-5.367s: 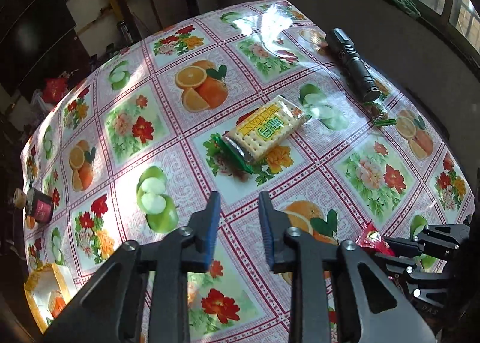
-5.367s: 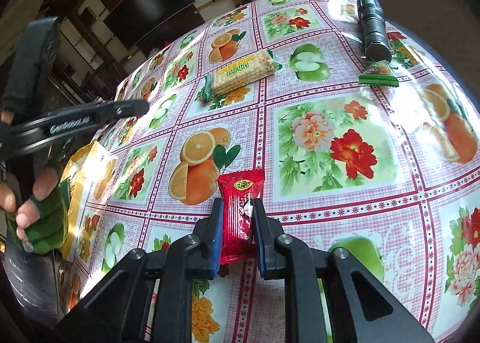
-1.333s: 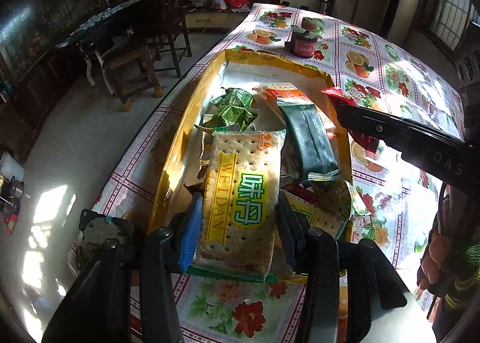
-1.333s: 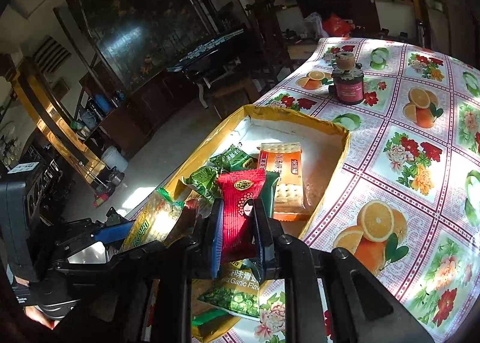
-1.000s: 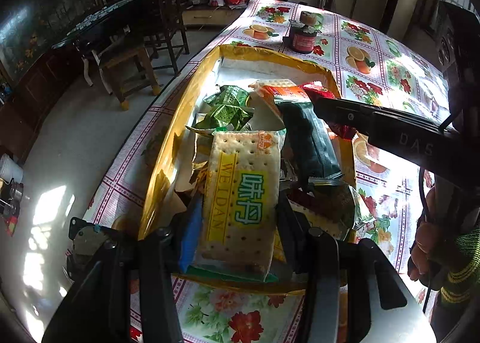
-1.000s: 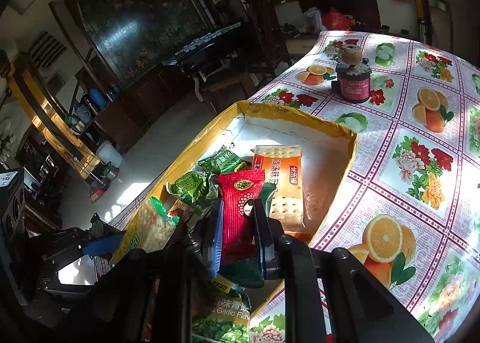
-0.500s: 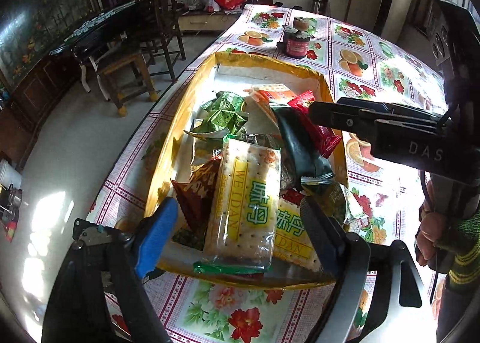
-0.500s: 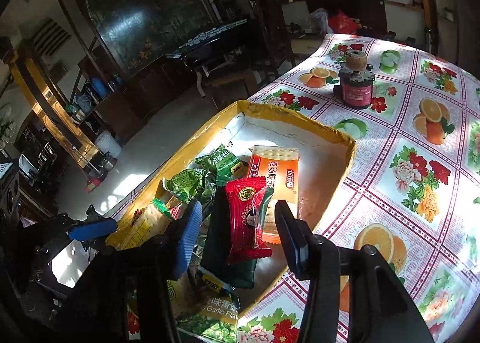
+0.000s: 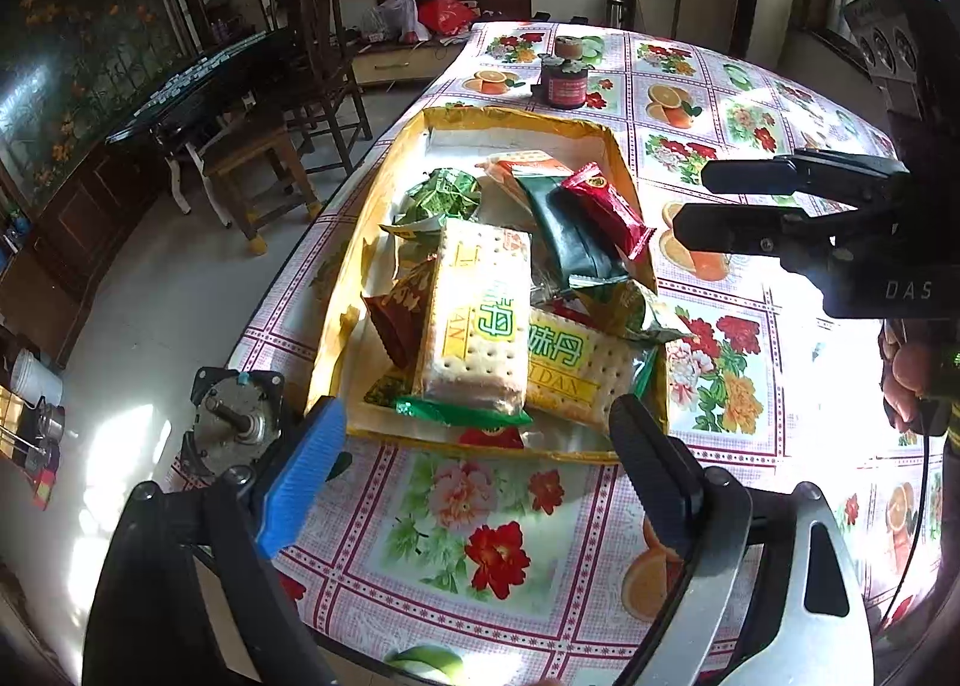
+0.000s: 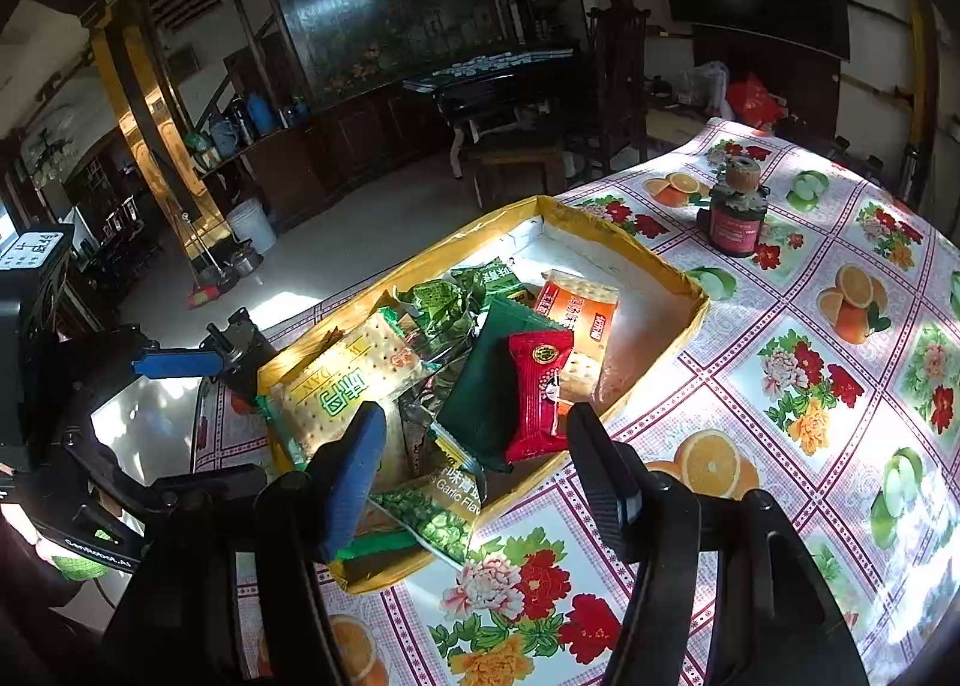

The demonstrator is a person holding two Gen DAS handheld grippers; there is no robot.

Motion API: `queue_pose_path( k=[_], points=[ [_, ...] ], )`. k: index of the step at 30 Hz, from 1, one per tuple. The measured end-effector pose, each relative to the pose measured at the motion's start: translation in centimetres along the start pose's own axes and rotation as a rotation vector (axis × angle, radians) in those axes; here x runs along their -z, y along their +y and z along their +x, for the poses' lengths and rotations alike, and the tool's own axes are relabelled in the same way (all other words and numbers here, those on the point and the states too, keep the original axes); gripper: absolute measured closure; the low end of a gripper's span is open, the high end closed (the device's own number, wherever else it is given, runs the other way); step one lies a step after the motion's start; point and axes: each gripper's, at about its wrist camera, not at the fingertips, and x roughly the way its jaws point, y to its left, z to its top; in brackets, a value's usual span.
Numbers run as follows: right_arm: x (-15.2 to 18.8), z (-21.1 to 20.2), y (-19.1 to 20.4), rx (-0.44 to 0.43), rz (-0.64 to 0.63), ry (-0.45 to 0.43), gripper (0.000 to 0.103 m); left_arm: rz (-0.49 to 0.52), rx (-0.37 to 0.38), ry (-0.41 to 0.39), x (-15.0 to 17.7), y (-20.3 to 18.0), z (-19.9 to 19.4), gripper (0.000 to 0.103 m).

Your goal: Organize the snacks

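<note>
A yellow cardboard box (image 9: 621,161) (image 10: 690,290) on the flowered tablecloth holds several snack packs. A yellow-green cracker pack (image 9: 477,320) (image 10: 351,380) lies on top at the near end. A red snack packet (image 9: 606,209) (image 10: 537,392) lies on a dark green pack (image 9: 570,236) (image 10: 486,386). My left gripper (image 9: 474,476) is open and empty, just short of the box's near edge. My right gripper (image 10: 474,464) is open and empty, at the box's side; it also shows in the left wrist view (image 9: 774,206).
A dark red jar (image 9: 564,80) (image 10: 735,215) stands on the table beyond the box. A small metal motor part (image 9: 234,428) sits at the table's left edge. Chairs (image 9: 288,104) and a dark table stand on the floor to the left.
Both grippers have opened, dropped their packs into the box and drawn back: the cracker pack from the left, the red packet from the right.
</note>
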Motion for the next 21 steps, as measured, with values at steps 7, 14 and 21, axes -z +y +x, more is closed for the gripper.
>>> queue_pose_path(
  k=[7, 14, 21],
  points=[
    [1.6, -0.8, 1.9, -0.021, -0.126, 0.058, 0.037, 0.019, 0.008, -0.012, 1.7, -0.8, -1.3, 0.012],
    [2.8, -1.4, 2.1, -0.034, -0.146, 0.064, 0.037, 0.034, 0.021, -0.011, 2.3, -1.4, -1.8, 0.011],
    [2.8, -1.7, 3.0, -0.042, -0.182, 0.065, 0.036, 0.035, 0.025, -0.026, 2.5, -1.5, -2.2, 0.011]
  ],
)
